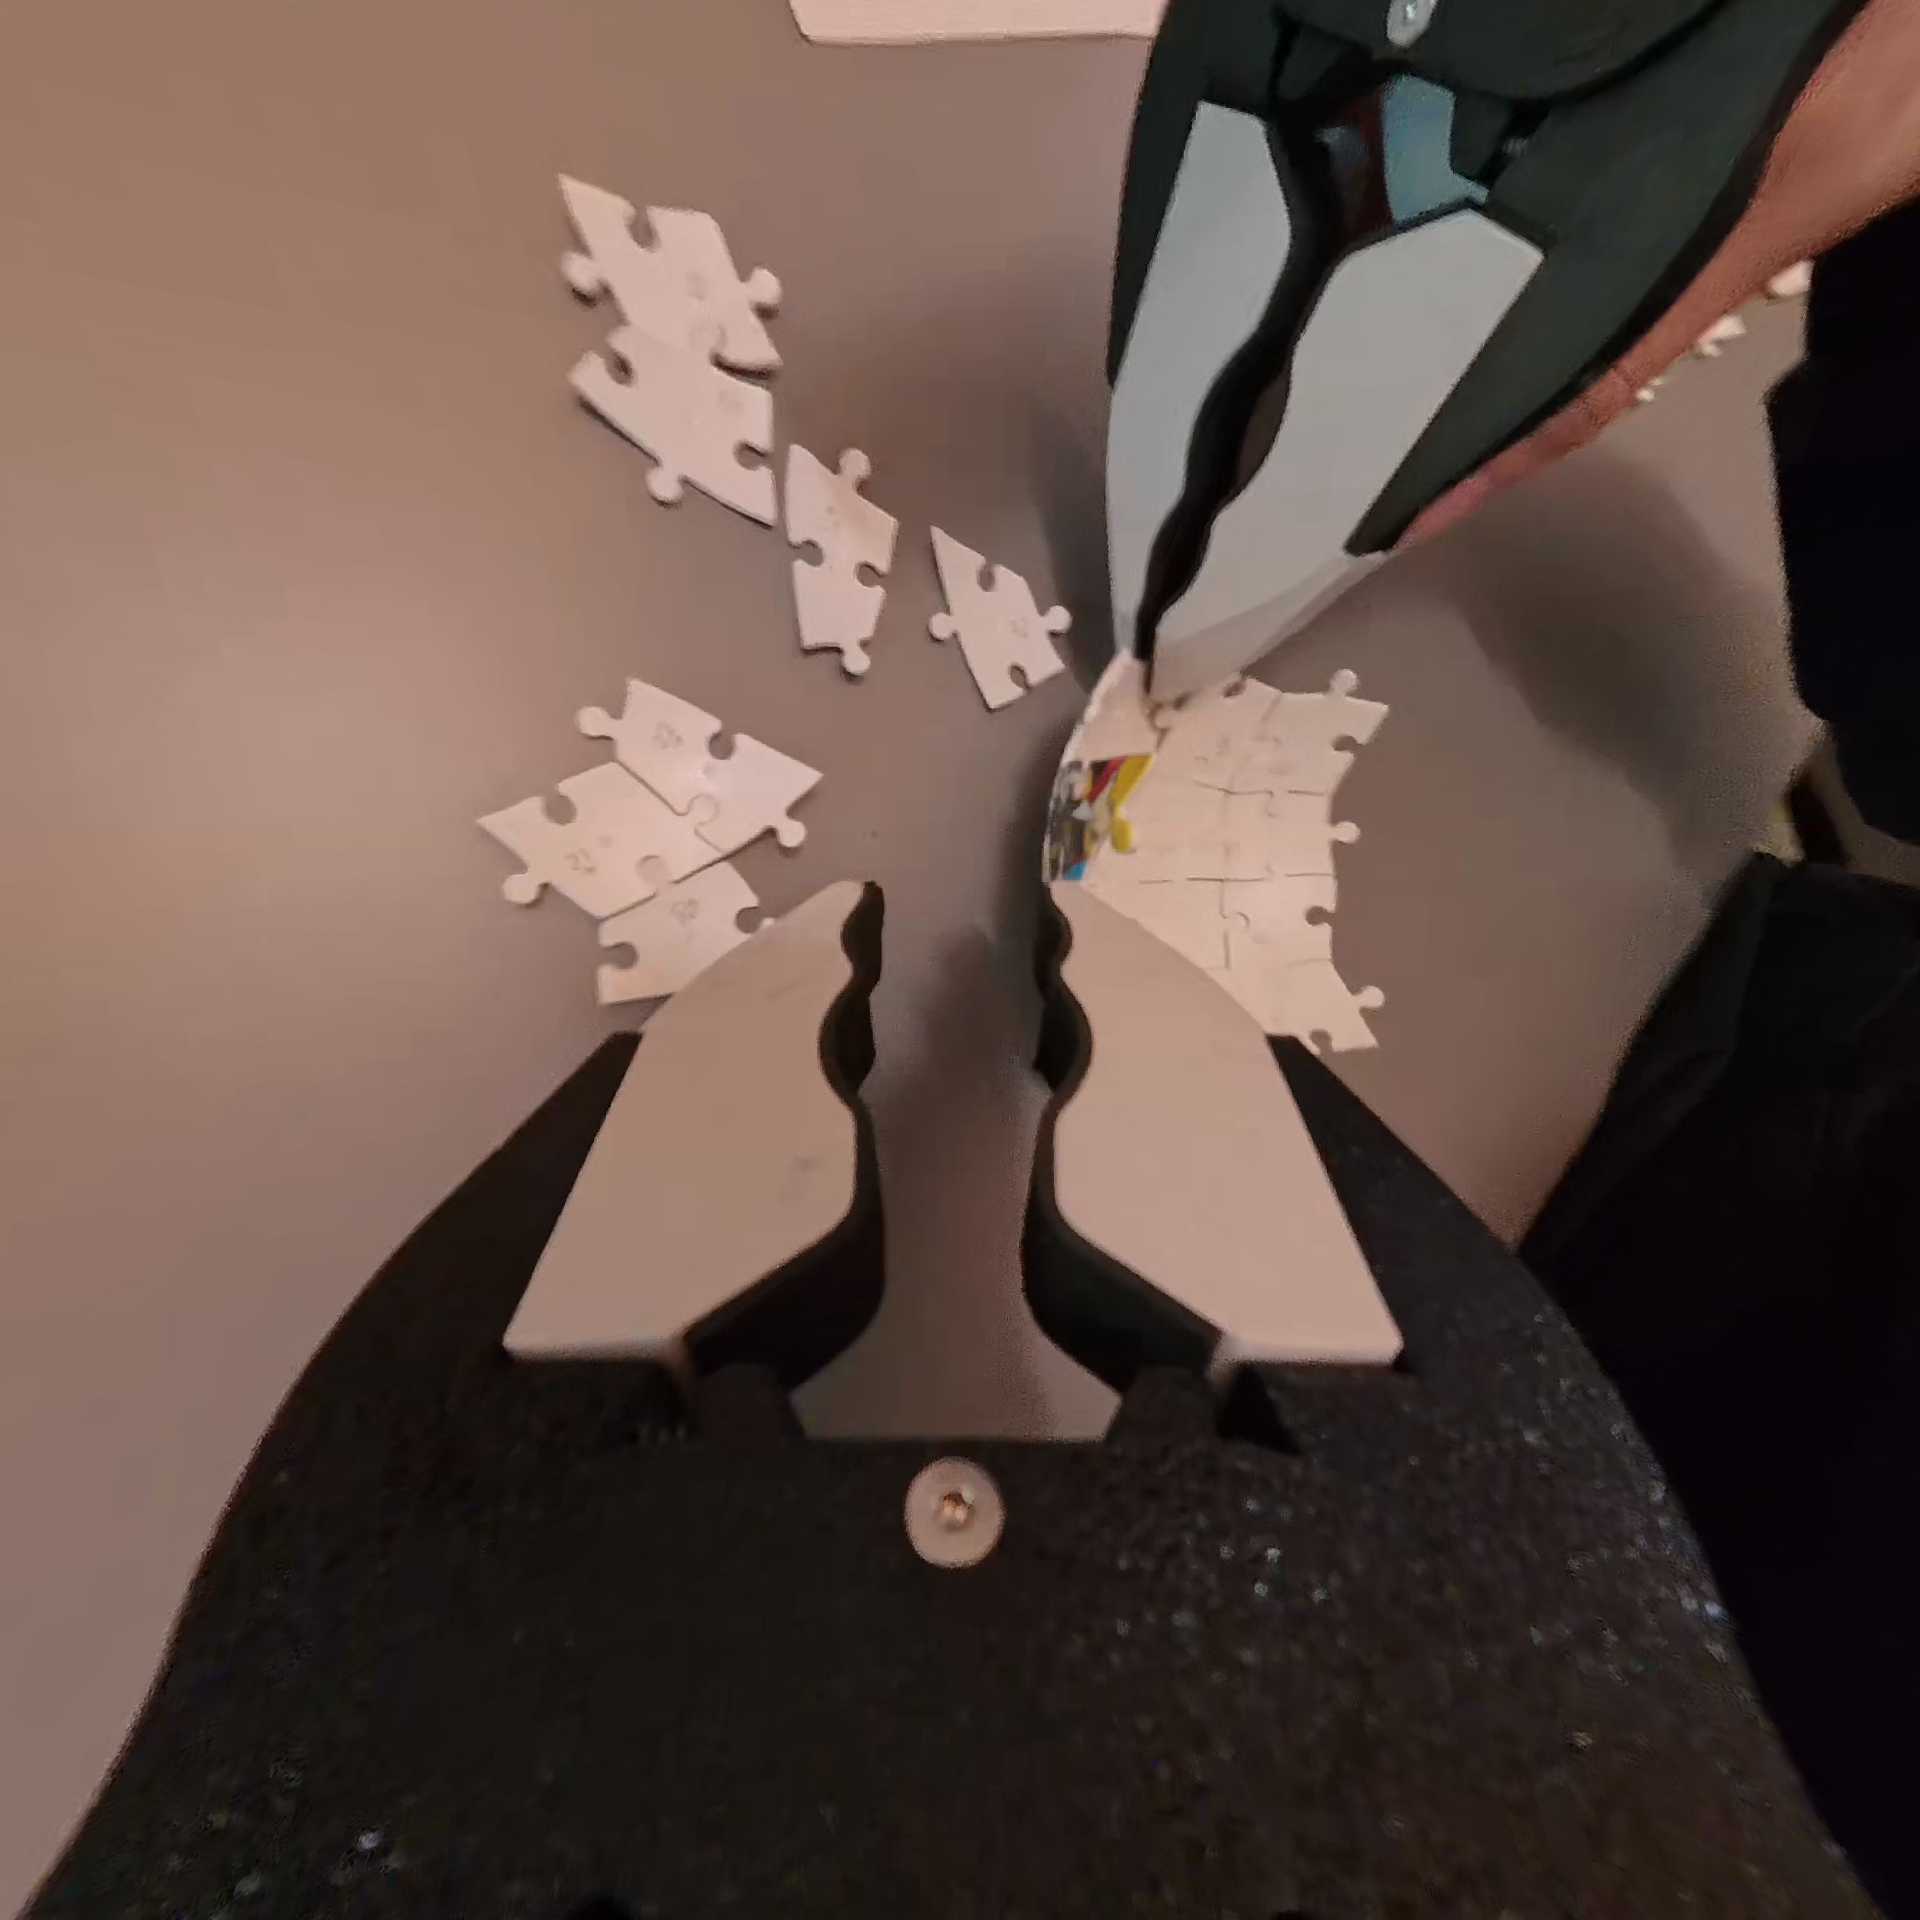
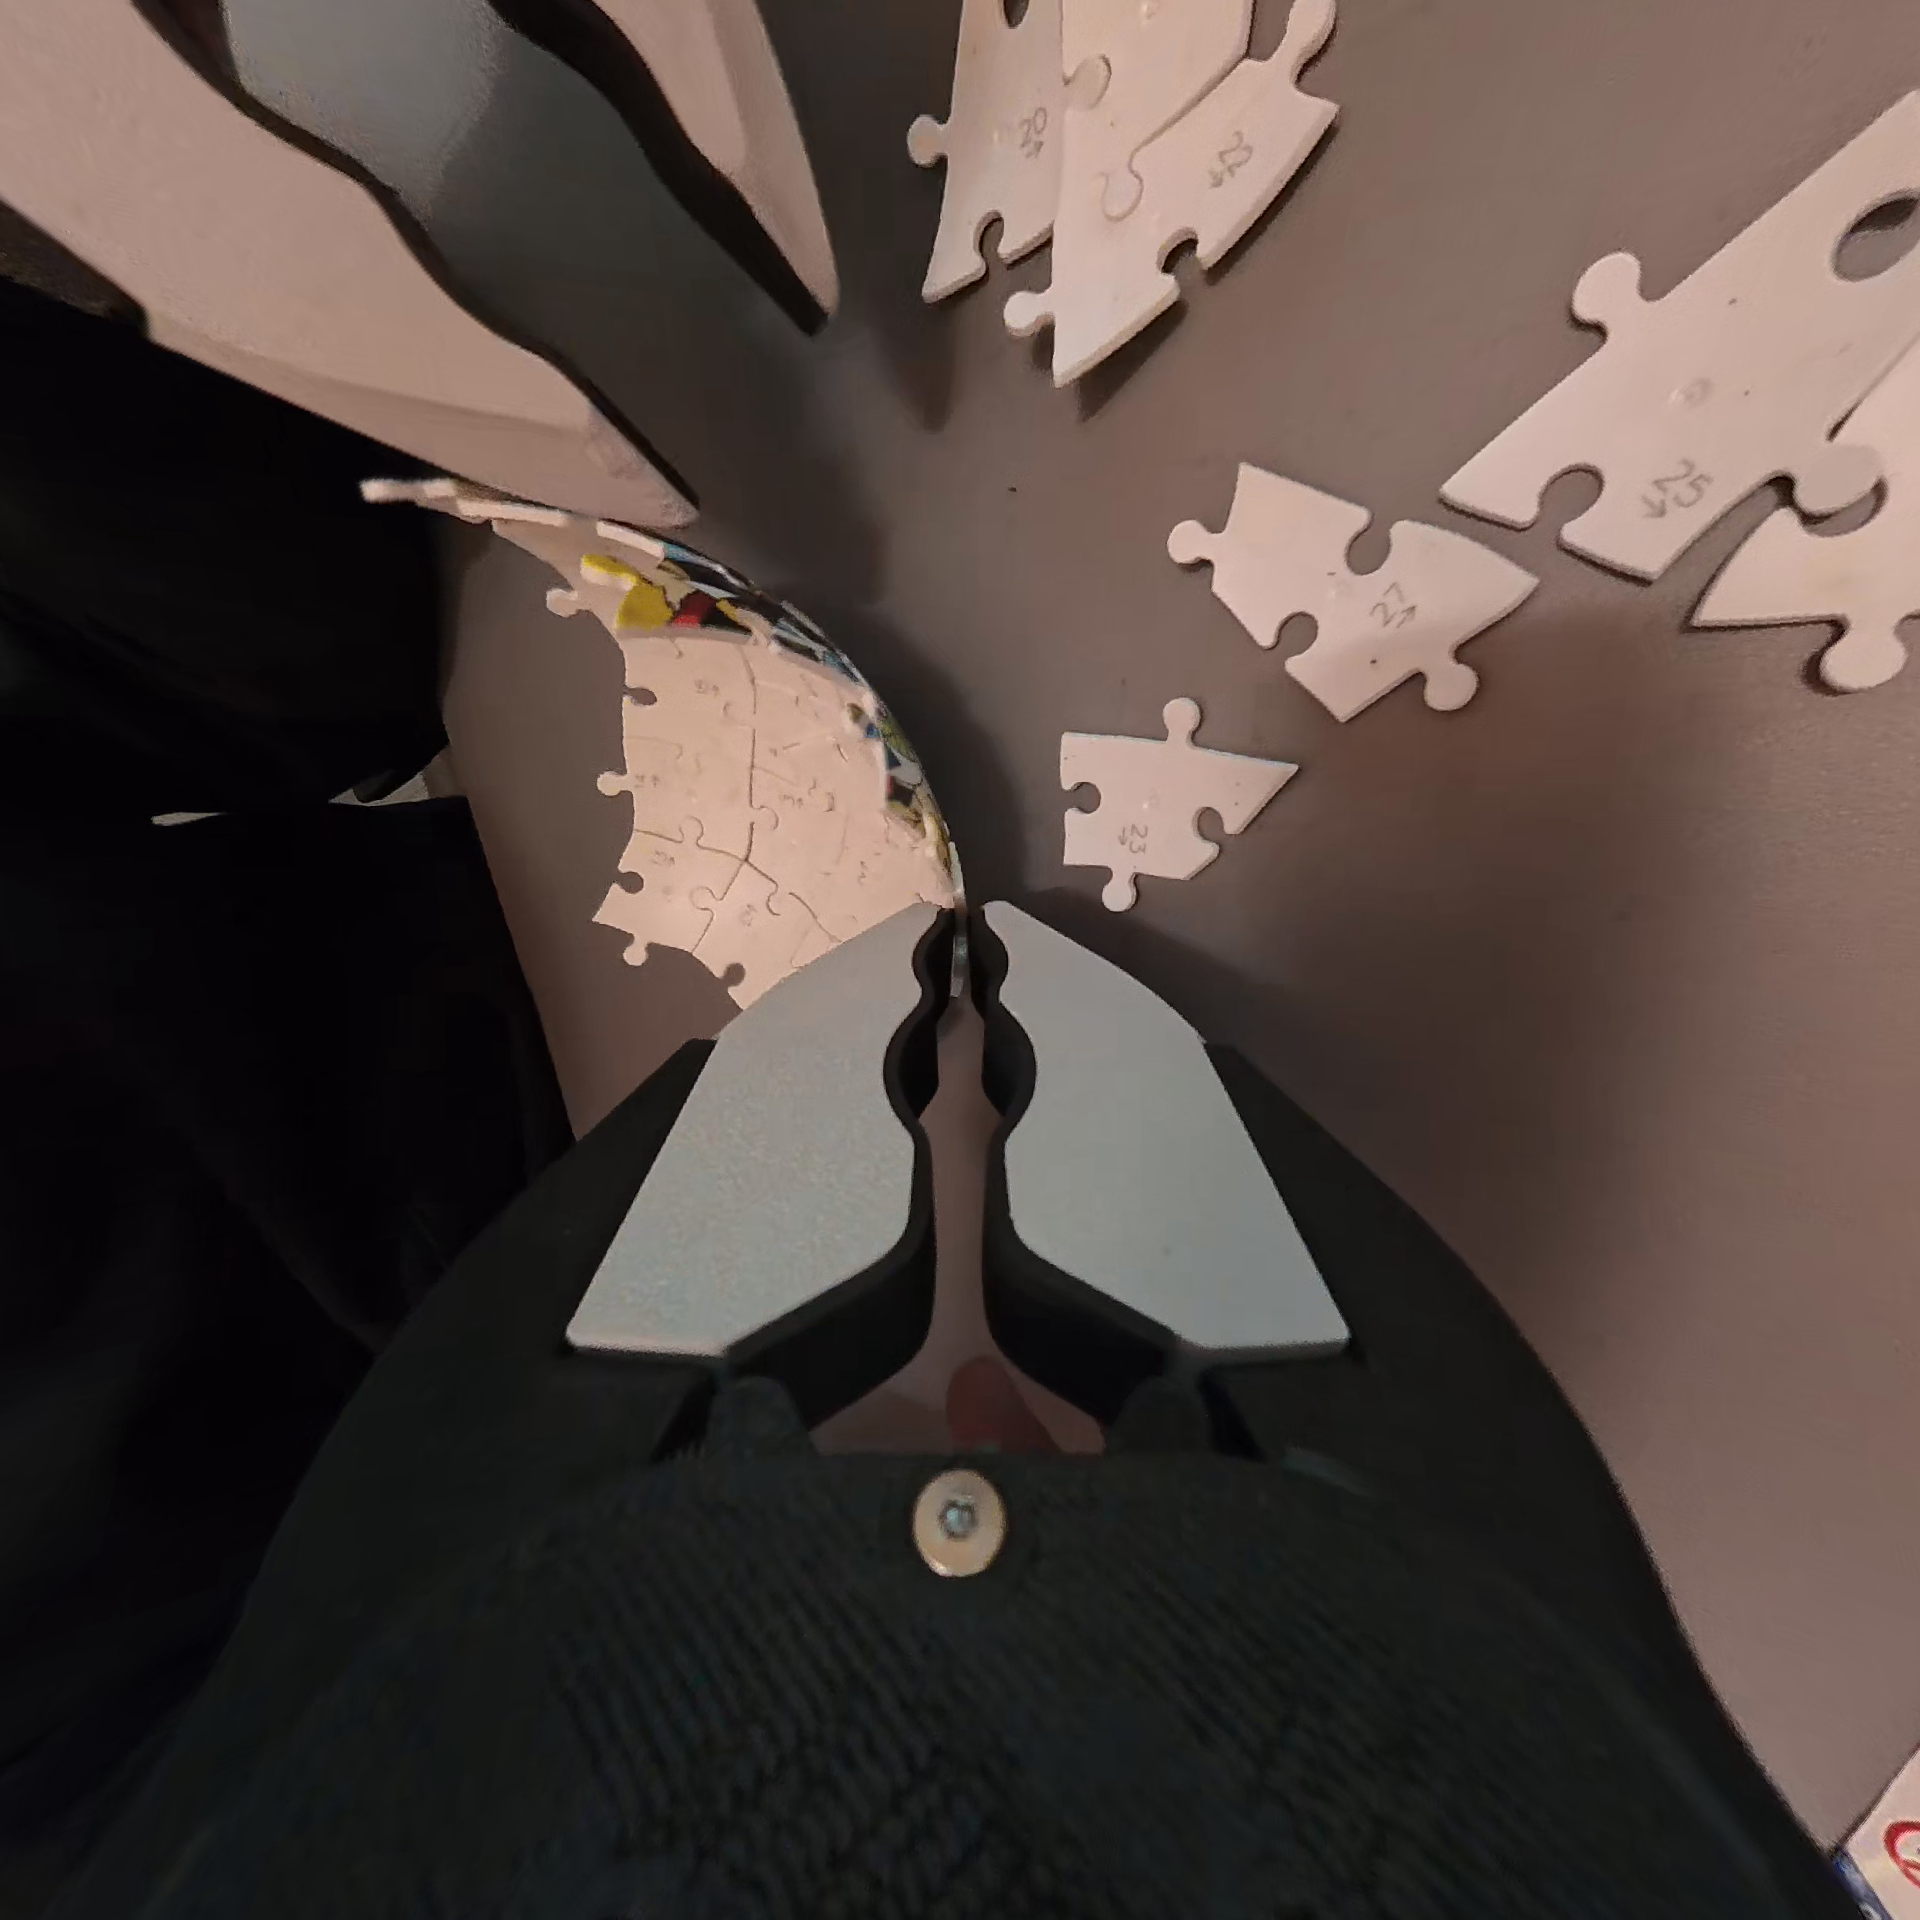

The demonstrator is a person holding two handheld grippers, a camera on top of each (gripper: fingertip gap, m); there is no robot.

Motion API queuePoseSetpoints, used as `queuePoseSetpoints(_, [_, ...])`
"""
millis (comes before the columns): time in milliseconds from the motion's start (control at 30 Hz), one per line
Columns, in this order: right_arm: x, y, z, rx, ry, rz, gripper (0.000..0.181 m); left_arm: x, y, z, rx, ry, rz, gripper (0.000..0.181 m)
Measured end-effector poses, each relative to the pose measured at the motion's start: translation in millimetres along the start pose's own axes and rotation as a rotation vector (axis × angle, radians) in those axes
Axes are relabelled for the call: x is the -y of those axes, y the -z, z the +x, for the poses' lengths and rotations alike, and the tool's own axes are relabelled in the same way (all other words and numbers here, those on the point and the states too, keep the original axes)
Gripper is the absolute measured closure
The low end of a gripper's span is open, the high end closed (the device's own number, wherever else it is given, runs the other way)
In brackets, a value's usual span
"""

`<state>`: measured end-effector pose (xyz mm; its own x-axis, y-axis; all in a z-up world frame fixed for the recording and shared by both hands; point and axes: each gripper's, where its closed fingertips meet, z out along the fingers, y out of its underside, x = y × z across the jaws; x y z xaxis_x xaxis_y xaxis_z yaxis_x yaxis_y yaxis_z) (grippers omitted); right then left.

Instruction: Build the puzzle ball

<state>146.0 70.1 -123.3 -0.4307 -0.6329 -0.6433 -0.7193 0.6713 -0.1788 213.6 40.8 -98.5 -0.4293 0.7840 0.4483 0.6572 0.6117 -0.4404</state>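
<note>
A partly built puzzle ball [image 1: 1247, 831], a curved white shell with a colourful printed outside, stands on edge on the grey table [image 1: 260, 623]. My right gripper [image 1: 1141, 665] comes in from the top right and is shut on the shell's upper rim. In the right wrist view the right gripper [image 2: 964, 920] pinches the rim of the puzzle ball [image 2: 769, 810]. My left gripper [image 1: 961, 914] is open and empty, and its right finger sits in front of the shell's lower edge. Several loose white pieces [image 1: 675, 343] lie face down to the left, and the nearest piece [image 2: 1153, 810] is beside the shell.
A white sheet [image 1: 977, 16] lies at the table's far edge. A person's dark clothing [image 1: 1818, 1039] fills the right side. A hand [image 1: 1662, 343] holds the right gripper. A printed card corner [image 2: 1891, 1849] shows at the bottom right. The left gripper [image 2: 748, 405] is at the top left. Some 8 cm of space lies between my two pairs of fingers.
</note>
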Motion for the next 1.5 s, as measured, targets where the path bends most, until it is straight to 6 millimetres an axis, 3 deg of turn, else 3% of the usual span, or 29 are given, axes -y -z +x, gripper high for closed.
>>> queuePoseSetpoints(200, [3.6,-1.4,0.6,-0.015,0.012,-0.006,0.178,14.7,23.7,2.0,0.149,-0.014,0.105,0.155])
queuePoseSetpoints(433, [12.7,-1.9,-2.5,-0.026,0.064,0.007,0.179,-4.9,-6.3,3.5,0.079,-0.009,-0.02,0.155])
queuePoseSetpoints(633, [14.4,-3.7,-5.0,-0.014,0.079,0.008,0.178,-13.7,-22.4,7.9,0.015,-0.015,-0.093,0.178])
queuePoseSetpoints(733, [12.9,-2.9,-4.5,-0.014,0.073,0.01,0.178,-11.9,-23.3,9.0,0.008,-0.016,-0.085,0.179])
queuePoseSetpoints(933, [4.6,16.7,-6.2,-0.068,0.023,0.073,0.15,-10.1,-19.9,6.9,0.024,-0.001,-0.069,0.179])
queuePoseSetpoints(1100, [-1.7,5.3,-8.2,-0.052,0.014,0.027,0.156,-6.9,-18.8,5.9,0.048,-0.003,-0.063,0.179])
queuePoseSetpoints(1300, [4.9,-10.5,-4.7,-0.017,-0.002,0.035,0.167,-7.2,-18.9,5.3,0.051,0.003,-0.062,0.179])
queuePoseSetpoints(1500, [6.5,-11.8,-5.4,-0.001,0.004,0.037,0.173,-6.5,-18.8,4.0,0.054,0.008,-0.058,0.179])
